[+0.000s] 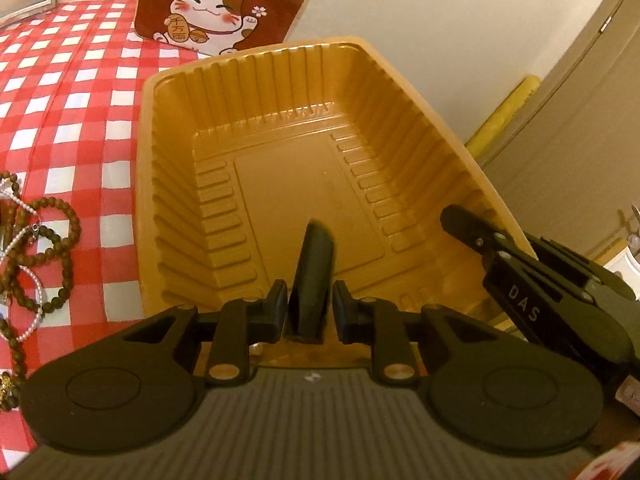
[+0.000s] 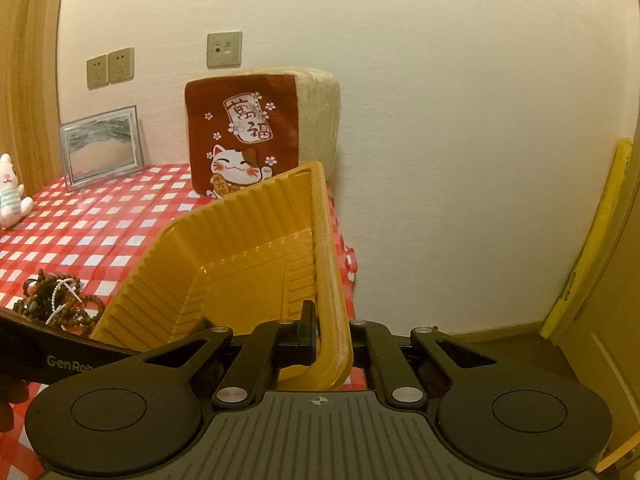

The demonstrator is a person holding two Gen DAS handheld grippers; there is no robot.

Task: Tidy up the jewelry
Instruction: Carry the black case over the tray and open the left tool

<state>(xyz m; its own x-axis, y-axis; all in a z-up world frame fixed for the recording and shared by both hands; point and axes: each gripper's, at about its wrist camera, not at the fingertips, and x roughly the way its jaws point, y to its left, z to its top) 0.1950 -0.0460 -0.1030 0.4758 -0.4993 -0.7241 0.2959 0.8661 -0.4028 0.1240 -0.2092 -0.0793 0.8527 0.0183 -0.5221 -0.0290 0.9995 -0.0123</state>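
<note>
A ribbed gold plastic tray (image 1: 280, 184) with nothing lying in it sits on the red-checked cloth and looks tipped, its right side raised. My right gripper (image 2: 330, 328) is shut on the tray's (image 2: 240, 256) near right rim, one finger inside and the other hidden behind the rim. The left wrist view shows that right gripper (image 1: 472, 232) on the same rim. My left gripper (image 1: 310, 312) is shut on a dark oblong piece (image 1: 312, 268) that points into the tray; what it is I cannot tell. A tangle of brown bead strands and white pearl strands (image 1: 40, 248) (image 2: 60, 300) lies left of the tray.
A red cushion with a lucky cat (image 2: 244, 140) leans on the wall behind the tray. A picture frame (image 2: 102, 146) and a small plush toy (image 2: 10, 192) stand at the far left. The table ends just right of the tray, where a yellow strip (image 2: 592, 240) runs along a door.
</note>
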